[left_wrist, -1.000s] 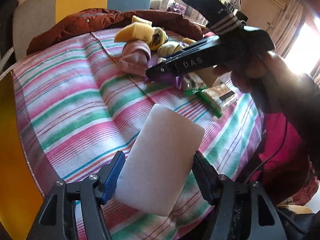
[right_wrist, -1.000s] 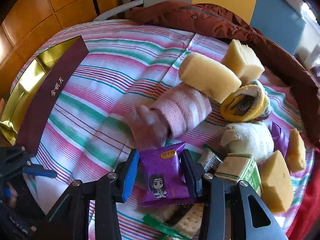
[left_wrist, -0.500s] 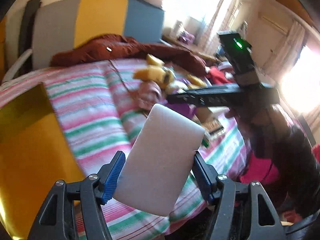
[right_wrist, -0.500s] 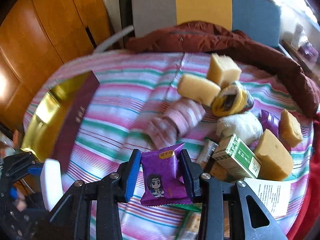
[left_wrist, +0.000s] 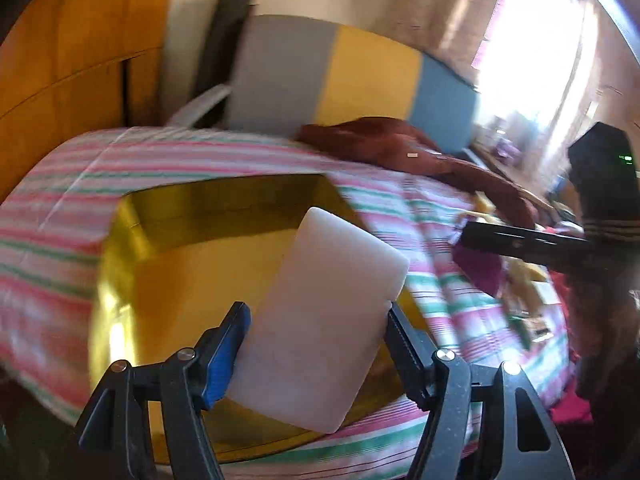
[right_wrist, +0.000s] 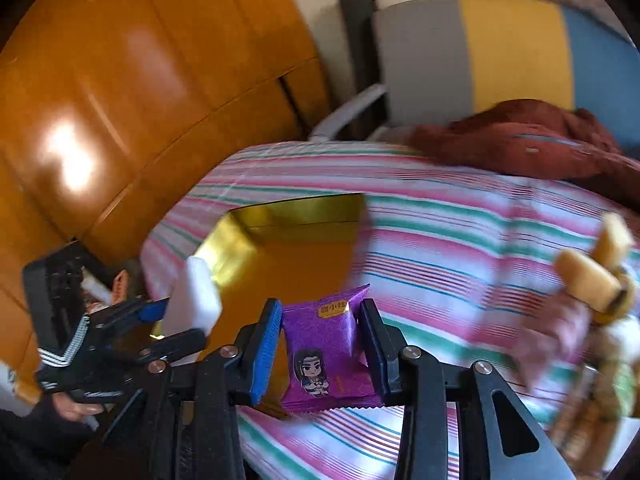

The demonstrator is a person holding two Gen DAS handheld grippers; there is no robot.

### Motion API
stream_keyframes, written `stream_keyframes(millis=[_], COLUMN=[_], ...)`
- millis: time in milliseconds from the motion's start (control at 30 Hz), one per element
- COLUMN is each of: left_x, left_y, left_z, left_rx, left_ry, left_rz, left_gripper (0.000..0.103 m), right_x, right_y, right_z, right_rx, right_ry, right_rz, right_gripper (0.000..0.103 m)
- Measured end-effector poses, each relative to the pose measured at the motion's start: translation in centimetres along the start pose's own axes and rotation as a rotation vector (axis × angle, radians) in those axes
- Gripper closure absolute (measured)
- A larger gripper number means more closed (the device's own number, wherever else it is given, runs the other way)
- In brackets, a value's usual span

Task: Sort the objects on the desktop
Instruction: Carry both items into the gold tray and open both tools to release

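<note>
My left gripper [left_wrist: 316, 332] is shut on a white foam block [left_wrist: 320, 320] and holds it above the open gold box [left_wrist: 168, 280] on the striped cloth. The left gripper also shows in the right wrist view [right_wrist: 176, 324], with the white block [right_wrist: 196, 296] over the box's near left corner. My right gripper [right_wrist: 320, 344] is shut on a purple snack packet [right_wrist: 324, 352] and holds it in the air just right of the gold box [right_wrist: 296, 248]. The right gripper shows in the left wrist view [left_wrist: 472, 240] at the right, with the purple packet [left_wrist: 480, 268] hanging from it.
A striped tablecloth [right_wrist: 440, 232] covers the round table. A pile of yellow sponges, rolled socks and snack boxes [right_wrist: 596, 288] lies at the right. A brown jacket [right_wrist: 528, 144] lies at the back. A wooden wall [right_wrist: 120, 100] stands to the left.
Both grippers have swung left with their loads, away from the pile of objects. The gold box has come into the middle of both views, and the white block is now over it.
</note>
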State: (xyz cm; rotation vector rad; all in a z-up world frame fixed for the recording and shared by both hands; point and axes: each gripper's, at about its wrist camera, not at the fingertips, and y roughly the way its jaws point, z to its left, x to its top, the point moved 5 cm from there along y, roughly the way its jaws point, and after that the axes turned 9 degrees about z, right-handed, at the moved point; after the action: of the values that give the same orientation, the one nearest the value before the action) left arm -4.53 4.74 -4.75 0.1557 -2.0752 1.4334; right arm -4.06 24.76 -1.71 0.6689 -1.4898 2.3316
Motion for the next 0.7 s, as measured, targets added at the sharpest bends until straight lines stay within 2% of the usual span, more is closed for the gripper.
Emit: stream_keyframes(millis=[67, 233, 333, 367, 400, 533, 700], left_x=[-0.4, -1.3, -1.6, -1.7, -1.9, -2.5, -3.3], left_y=[0.2, 0.4, 0.3, 0.2, 0.0, -0.3, -1.1], left_z=[2.0, 5.5, 6.8, 7.2, 7.6, 8.6, 9.0], left_rx=[0.069, 0.138, 0.182, 0.186, 0.191, 0.228, 0.267], left_ry=[-0.032, -0.115, -0.160, -0.172, -0.191, -0.209, -0.227], left_rz=[0.000, 0.011, 0.001, -0.001, -0.007, -0.007, -0.017], left_gripper=[0.034, 0.030, 0.025, 0.025, 0.025, 0.024, 0.021], right_x=[0.5, 0.6, 0.0, -0.1, -0.2, -0.5, -1.4], right_y=[1.8, 6.5, 8.4, 8.8, 9.3, 10.1, 9.3], right_z=[1.9, 5.7, 6.8, 6.9, 7.2, 7.8, 7.4], right_rx=[0.040, 0.112, 0.152, 0.177, 0.204, 0.189, 0.119], right_ry=[-0.009, -0.004, 0.010, 0.028, 0.040, 0.038, 0.018], right_rz=[0.020, 0.092, 0.129, 0.139, 0.147, 0.163, 0.147], right_gripper=[0.063, 0.062, 0.059, 0.052, 0.051, 0.050, 0.037])
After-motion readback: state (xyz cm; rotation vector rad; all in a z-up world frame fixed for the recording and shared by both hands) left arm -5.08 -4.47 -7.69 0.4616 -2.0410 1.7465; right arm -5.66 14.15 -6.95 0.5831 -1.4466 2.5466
